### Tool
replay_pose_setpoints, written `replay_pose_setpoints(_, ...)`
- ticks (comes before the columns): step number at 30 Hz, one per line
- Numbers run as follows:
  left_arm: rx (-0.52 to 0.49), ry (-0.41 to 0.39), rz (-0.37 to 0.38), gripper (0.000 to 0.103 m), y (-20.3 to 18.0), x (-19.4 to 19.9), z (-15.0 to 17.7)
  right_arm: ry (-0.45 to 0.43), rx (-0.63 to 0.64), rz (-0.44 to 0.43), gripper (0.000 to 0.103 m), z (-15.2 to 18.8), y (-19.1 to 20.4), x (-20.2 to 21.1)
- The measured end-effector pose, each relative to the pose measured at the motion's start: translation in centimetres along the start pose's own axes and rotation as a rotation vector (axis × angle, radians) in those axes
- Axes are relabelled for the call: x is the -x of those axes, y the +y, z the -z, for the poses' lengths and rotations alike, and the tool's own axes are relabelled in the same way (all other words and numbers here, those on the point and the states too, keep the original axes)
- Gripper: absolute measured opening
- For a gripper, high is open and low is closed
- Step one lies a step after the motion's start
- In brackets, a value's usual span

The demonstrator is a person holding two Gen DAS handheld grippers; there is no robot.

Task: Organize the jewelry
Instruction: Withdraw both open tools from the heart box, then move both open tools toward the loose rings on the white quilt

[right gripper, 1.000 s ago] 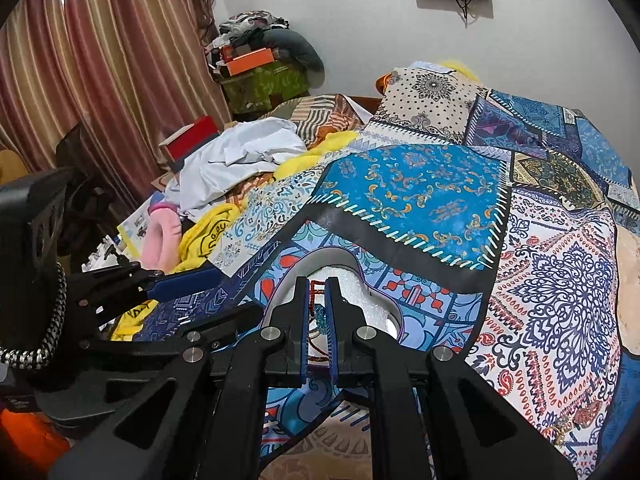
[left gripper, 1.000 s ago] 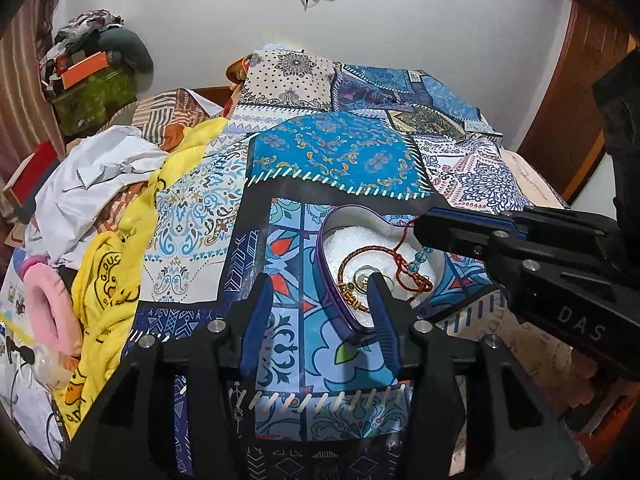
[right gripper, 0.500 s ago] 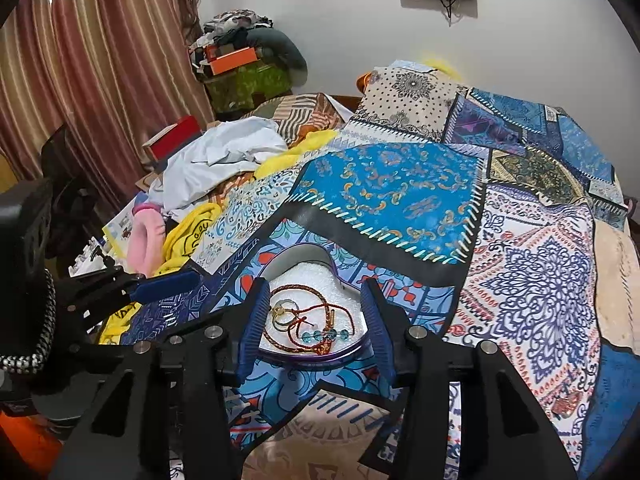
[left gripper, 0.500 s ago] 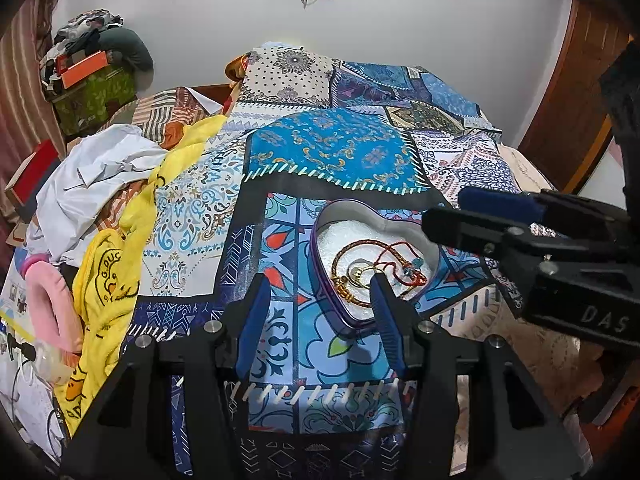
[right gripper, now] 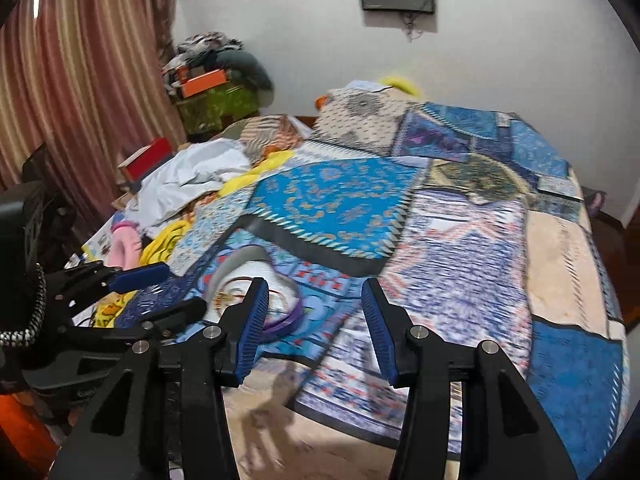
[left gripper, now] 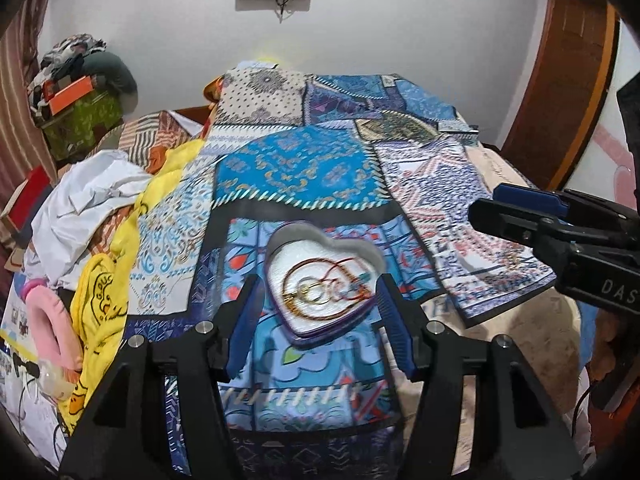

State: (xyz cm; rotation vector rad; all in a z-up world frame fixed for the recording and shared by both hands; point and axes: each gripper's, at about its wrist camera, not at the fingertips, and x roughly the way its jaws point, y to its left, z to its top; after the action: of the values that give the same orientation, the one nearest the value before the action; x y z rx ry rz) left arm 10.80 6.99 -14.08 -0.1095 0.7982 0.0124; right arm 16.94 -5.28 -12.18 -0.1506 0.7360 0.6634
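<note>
A heart-shaped box (left gripper: pixel 277 245) with a purple rim and white lining lies on the patchwork bedspread (left gripper: pixel 304 172). Red cord bracelets, gold rings and beads (left gripper: pixel 324 290) rest inside it. My left gripper (left gripper: pixel 318 312) hovers just short of the box with its jaws opening; the pads stand either side of the box without touching it. In the left wrist view my right gripper (left gripper: pixel 516 216) reaches in from the right, clear of the box. It (right gripper: pixel 316 314) stands open with only bedspread between its fingers. In that view the box (right gripper: pixel 248 260) is partly hidden behind the left finger, with my left gripper (right gripper: pixel 168 292) beside it.
White cloth (left gripper: pixel 88 196), a yellow garment (left gripper: pixel 100 300) and a pink item (left gripper: pixel 48 328) are heaped along the bed's left side. A green box with clutter (left gripper: pixel 80 120) stands at the back left, a striped curtain (right gripper: pixel 80 100) beyond it. A wooden door (left gripper: pixel 568 80) is on the right.
My right gripper went from shut over the box to open, leaving the beaded cord inside, and drew back to the right. My left gripper pulled back and up, its jaws a little wider.
</note>
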Motion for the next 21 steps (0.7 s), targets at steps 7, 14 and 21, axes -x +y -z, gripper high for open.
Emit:
replay_pose_setpoints(7,-0.041,-0.023,0.034,0.058,-3.1,0.4,-0.9,-0.013,-0.054,0.07,0.045,1.1,-3.0,2.2)
replay_pose_setpoints(14,-0.08,-0.035,0.078,0.06,-6.4,0.1,-1.9,-0.015,-0.098,0.134,0.045,3.0,-6.1,4.4)
replay_pose_setpoints(21,-0.128,-0.009,0.14,0.06,-9.9,-1.6,-2.2,0.007,-0.139,0.192,0.045,5.1,-8.8,6.1)
